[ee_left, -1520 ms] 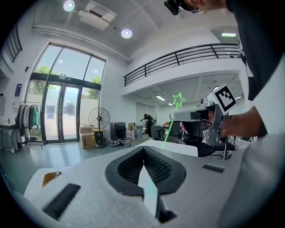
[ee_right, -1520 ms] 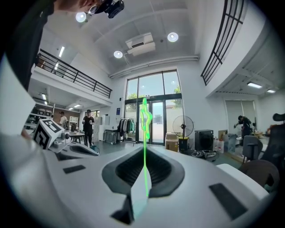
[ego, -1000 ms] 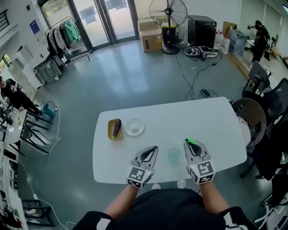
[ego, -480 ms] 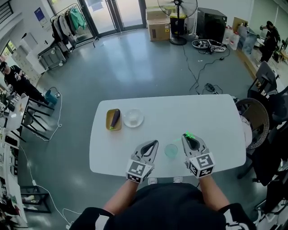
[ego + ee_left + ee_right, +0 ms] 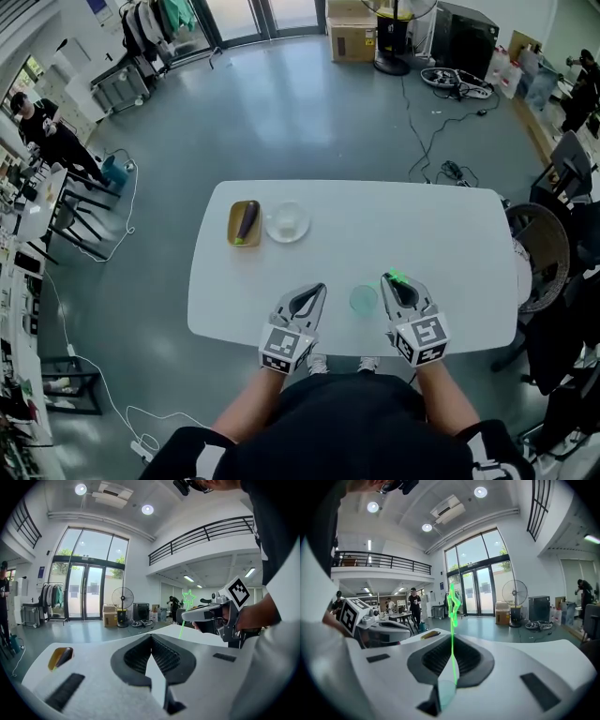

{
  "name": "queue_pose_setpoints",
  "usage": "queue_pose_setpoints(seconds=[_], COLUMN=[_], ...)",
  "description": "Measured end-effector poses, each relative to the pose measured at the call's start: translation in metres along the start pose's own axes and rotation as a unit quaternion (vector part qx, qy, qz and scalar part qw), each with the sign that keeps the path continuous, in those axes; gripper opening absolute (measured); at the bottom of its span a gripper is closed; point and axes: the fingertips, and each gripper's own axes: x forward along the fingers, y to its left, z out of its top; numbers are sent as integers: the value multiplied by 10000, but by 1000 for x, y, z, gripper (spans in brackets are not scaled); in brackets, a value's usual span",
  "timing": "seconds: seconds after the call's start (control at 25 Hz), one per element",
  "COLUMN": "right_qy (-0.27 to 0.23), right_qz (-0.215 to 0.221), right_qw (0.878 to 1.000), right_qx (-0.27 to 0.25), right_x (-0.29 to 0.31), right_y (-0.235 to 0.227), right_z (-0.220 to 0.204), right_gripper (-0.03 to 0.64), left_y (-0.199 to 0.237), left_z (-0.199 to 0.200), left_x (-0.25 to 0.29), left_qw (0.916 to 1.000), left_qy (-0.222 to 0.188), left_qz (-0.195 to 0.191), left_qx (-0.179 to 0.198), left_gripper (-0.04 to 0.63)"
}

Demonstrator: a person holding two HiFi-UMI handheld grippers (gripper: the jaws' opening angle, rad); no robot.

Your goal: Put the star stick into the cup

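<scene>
My R gripper (image 5: 396, 284) pinches thin neon-green star stick (image 5: 452, 603), upright; round translucent cup (image 5: 363, 299) just left. L gripper (image 5: 317, 292) jaws together, empty.

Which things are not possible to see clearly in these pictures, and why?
- Head view: star stick mostly hidden by the right gripper; star shape too small.
- Head view: cup interior too small to judge.
- Right gripper view: stick's lower end hidden between the jaws.
</scene>
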Motion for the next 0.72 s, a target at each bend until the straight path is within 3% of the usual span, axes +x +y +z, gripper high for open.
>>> queue_pose_setpoints(seconds=[0.44, 0.72], right_qy=[-137, 474], right_qz=[180, 398], right_qw=[9997, 9977], right_qx=[-52, 258], right_x=[-12, 3], right_y=[11, 12], right_z=[17, -27], right_gripper=[17, 17], left_y=[-2, -5], left_z=[-5, -7], left_x=[-4, -6], left_qw=[9999, 9998], left_qy=[64, 83], left_qz=[80, 159], left_qx=[-108, -64], left_gripper=[12, 11])
